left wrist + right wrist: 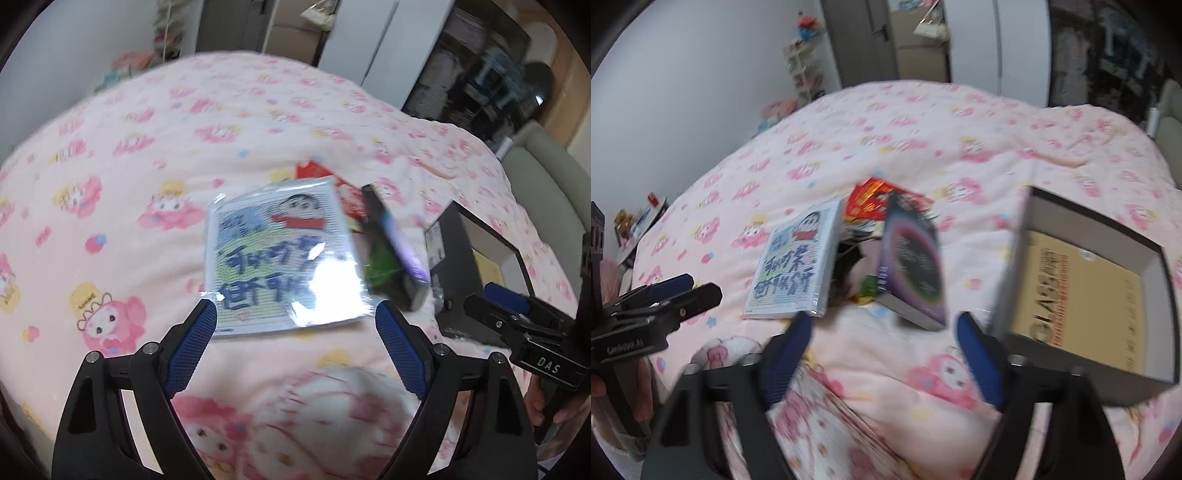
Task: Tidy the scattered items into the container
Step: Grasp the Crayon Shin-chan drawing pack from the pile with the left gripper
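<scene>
Several books lie in a loose heap on the pink bed. A plastic-wrapped cartoon book lies flat. Just short of its near edge is my left gripper, open and empty. A dark purple book leans tilted beside it, over a red book and something green. A black open box on the right holds a yellow book. My right gripper hovers open and empty, just short of the purple book and the box.
The pink patterned quilt covers the whole bed. A white wardrobe and dark shelves stand beyond it, and a pale chair is at the right edge. A hand holds the right gripper's handle.
</scene>
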A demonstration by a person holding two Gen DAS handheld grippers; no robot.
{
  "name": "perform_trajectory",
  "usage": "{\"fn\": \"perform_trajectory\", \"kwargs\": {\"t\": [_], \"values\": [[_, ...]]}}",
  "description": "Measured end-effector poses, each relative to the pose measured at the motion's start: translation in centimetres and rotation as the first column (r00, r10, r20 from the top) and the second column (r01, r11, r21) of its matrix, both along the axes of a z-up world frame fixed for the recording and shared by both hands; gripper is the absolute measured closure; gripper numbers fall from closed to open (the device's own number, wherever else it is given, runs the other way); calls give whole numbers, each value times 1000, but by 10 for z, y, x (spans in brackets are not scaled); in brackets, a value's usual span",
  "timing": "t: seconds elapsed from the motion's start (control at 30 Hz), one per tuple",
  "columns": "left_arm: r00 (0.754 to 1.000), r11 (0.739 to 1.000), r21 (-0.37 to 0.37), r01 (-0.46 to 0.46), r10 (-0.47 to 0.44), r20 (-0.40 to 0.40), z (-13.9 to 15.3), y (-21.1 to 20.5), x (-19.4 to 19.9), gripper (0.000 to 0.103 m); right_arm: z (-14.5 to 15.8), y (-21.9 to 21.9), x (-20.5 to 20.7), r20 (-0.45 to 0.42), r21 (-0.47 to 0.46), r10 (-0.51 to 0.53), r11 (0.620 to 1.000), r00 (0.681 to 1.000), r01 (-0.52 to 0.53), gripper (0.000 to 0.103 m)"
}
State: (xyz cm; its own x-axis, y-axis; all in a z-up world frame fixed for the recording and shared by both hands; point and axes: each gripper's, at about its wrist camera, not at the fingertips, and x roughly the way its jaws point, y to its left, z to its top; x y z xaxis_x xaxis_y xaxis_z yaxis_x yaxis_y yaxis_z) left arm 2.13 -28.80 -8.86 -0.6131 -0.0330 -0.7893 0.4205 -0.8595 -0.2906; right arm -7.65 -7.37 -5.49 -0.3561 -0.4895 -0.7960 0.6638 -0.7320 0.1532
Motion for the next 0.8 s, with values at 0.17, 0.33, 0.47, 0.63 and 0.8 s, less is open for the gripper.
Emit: {"fn": "perform_trajectory", "kwargs": {"t": [0.17,0.33,0.47,0.63,0.8], "values": [[999,979,200,26,-32,26,-41,-36,-7,14,-15,-47,-5,52,7,107,994,993,-108,52],[998,966,256,-35,20,59,-80,-71,-26,14,-35,-86,-15,100,43,170,984,980,-175,52],[995,952,288,-100,96,29,-99,-96,-40,20,-54,-109,-29,165,59,164,983,972,-176,52],[992,909,395,-129,113,63,-133,-113,-51,18,-76,-130,-39,196,86,171,978,966,-191,52],[992,844,522,-126,101,77,-150,-118,-49,15,-96,-135,-48,285,43,164,982,944,-184,58]]}}
